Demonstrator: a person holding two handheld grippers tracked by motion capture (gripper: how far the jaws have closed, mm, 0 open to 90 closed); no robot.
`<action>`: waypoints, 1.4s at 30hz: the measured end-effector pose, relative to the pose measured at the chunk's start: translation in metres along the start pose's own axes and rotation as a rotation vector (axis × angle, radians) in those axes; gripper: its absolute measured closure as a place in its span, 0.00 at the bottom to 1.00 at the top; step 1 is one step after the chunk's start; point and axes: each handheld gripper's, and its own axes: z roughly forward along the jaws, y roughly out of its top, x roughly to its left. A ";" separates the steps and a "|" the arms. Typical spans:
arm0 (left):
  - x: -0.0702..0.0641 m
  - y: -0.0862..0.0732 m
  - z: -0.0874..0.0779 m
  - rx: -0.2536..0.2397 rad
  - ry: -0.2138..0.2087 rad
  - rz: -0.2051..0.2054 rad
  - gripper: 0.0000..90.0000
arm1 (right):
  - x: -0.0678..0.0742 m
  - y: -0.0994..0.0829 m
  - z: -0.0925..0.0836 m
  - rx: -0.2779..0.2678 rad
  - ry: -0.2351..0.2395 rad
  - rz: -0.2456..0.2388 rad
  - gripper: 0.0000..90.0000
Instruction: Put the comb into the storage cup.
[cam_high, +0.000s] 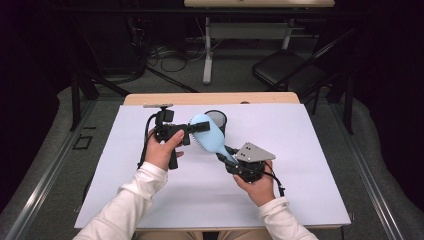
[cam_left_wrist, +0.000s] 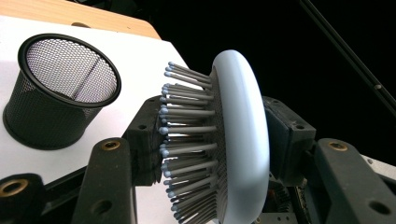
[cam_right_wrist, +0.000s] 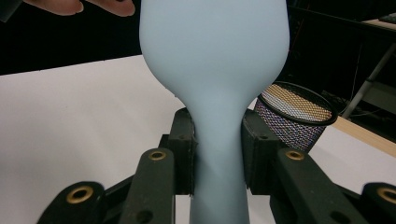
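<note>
A light blue hairbrush (cam_high: 207, 134) hangs above the white table sheet (cam_high: 305, 170), held between both grippers. My right gripper (cam_high: 225, 155) is shut on its handle (cam_right_wrist: 217, 154), one pad on each side. My left gripper (cam_high: 192, 127) comes in from the left and is shut on the brush head (cam_left_wrist: 243, 140). One of its pads meets the grey bristle tips (cam_left_wrist: 163, 130) and the other the smooth back. A black mesh cup (cam_high: 219, 119) stands upright and empty just behind the brush. It sits far left in the left gripper view (cam_left_wrist: 60, 93) and right of the handle in the right gripper view (cam_right_wrist: 294, 116).
The sheet covers a wooden table whose far edge (cam_high: 210, 98) shows behind the cup. Beyond it on the floor are cables (cam_high: 165, 55), a desk leg (cam_high: 207, 50) and a black chair (cam_high: 290, 70). A person's fingertips (cam_right_wrist: 79, 5) show at the top left of the right gripper view.
</note>
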 end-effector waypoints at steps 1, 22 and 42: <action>0.000 0.000 0.000 0.000 0.000 0.000 0.51 | 0.000 0.000 0.000 0.001 0.000 0.001 0.77; 0.002 0.001 -0.001 0.024 -0.006 -0.039 0.54 | 0.001 -0.003 0.002 0.009 0.006 0.000 0.77; -0.002 0.002 -0.001 0.046 -0.002 -0.081 0.56 | 0.002 -0.003 0.003 0.017 0.011 0.009 0.77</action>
